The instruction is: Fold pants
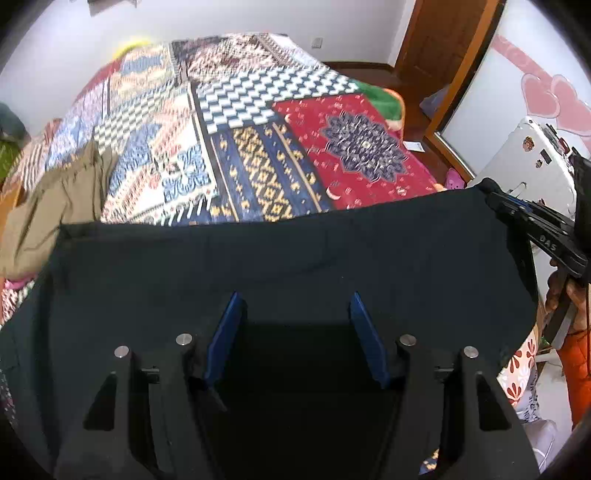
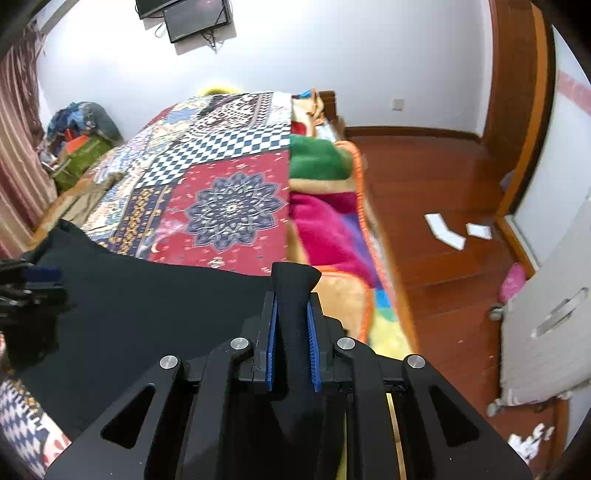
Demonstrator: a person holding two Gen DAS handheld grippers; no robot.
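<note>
We are in a home bedroom: a wide bed under a colourful patchwork bedspread (image 1: 229, 122) fills the middle, a dark flat screen (image 2: 195, 16) hangs on the far white wall, and a reddish polished wooden floor (image 2: 436, 206) stretches right toward a brown wooden door frame (image 2: 524, 122).

Each hand-held gripper (image 2: 291, 332) is matte black plastic with 2 ribbed blue pads (image 2: 271, 343), 4 silver round pins (image 2: 239, 343) and triangular cut-outs. Beside it, an orange sleeve (image 1: 578, 373).
</note>
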